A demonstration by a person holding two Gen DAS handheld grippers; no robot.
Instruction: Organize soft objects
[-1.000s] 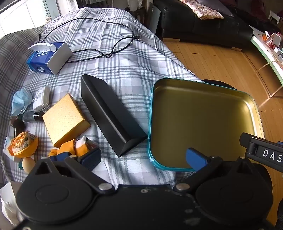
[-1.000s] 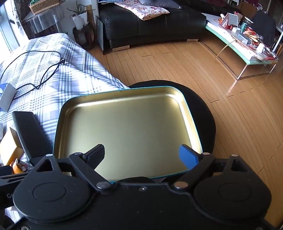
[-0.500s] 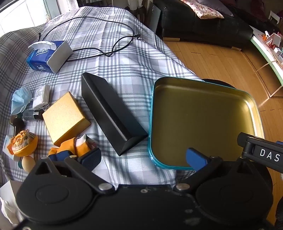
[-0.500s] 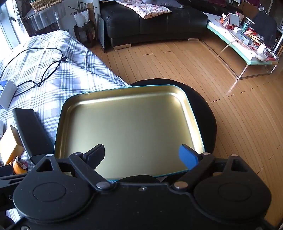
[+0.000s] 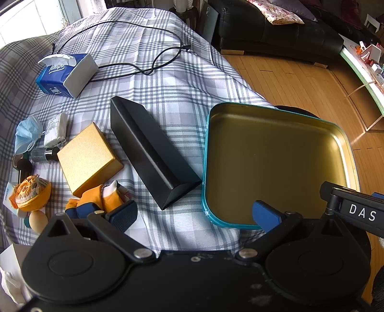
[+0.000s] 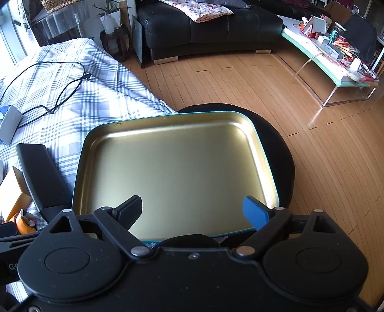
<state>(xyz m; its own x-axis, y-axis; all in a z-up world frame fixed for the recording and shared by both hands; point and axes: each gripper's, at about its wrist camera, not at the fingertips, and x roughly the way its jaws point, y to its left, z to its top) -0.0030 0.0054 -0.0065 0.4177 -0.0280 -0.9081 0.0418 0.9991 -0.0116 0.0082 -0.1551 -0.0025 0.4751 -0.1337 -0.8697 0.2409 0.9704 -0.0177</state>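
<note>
Plainly, both tongs, left (image 5: 194, 212) and right (image 6: 192, 211), gape empty; the tin (image 5: 340, 134) overhanging the bed (image 5: 168, 79) edge could tip if nudged

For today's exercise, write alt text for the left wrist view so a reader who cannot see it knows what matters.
An open left gripper hovers over a plaid-covered table, between an orange-and-blue soft toy and an empty gold tin tray. Behind lie a black box, a gold box and a tissue pack.

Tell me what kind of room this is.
Most likely a home living room: a black leather sofa with a floral cushion stands on a wooden floor, beside a cluttered glass coffee table. The work surface wears a plaid cloth.
</note>
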